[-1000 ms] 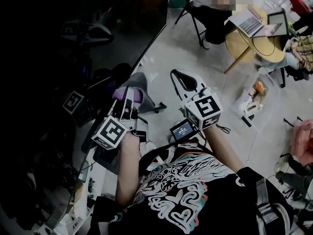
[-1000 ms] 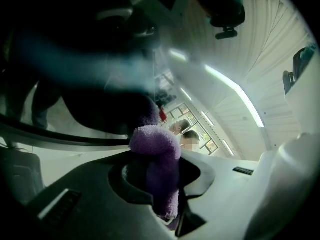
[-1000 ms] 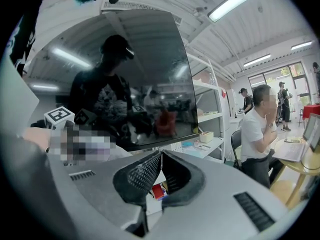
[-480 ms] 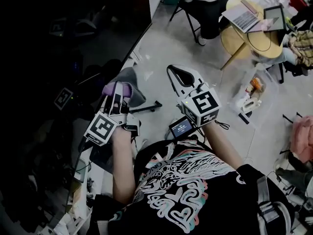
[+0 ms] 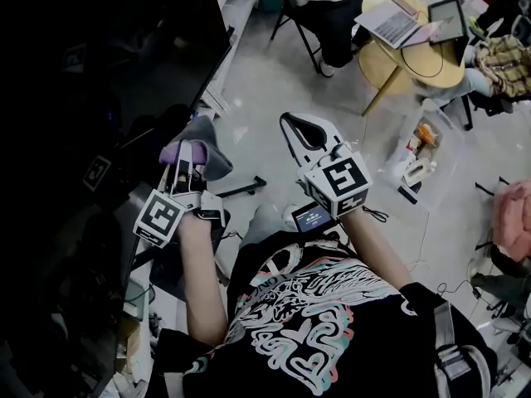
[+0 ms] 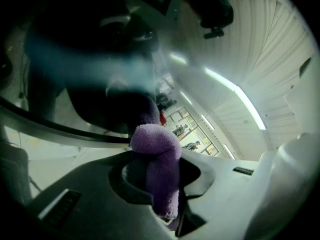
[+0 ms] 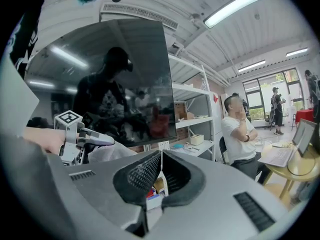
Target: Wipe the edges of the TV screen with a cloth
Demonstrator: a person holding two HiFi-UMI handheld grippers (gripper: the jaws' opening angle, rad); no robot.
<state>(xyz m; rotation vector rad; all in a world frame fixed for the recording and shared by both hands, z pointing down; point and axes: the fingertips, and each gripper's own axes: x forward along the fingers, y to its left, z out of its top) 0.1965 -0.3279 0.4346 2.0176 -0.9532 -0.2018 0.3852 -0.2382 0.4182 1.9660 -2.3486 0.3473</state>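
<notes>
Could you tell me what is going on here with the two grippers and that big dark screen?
A person is holding a gripper in each hand in front of a TV screen. The left gripper is shut on a purple cloth and holds it at the screen's lower edge, apparently touching it. The right gripper has its jaws together with nothing between them and hangs off to the side, away from the screen.

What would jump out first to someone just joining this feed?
The huge dark TV screen fills the head view's left side. Close to its edge, the left tongs are shut on a purple cloth. The right tongs hang shut and empty over the floor at centre.
</notes>
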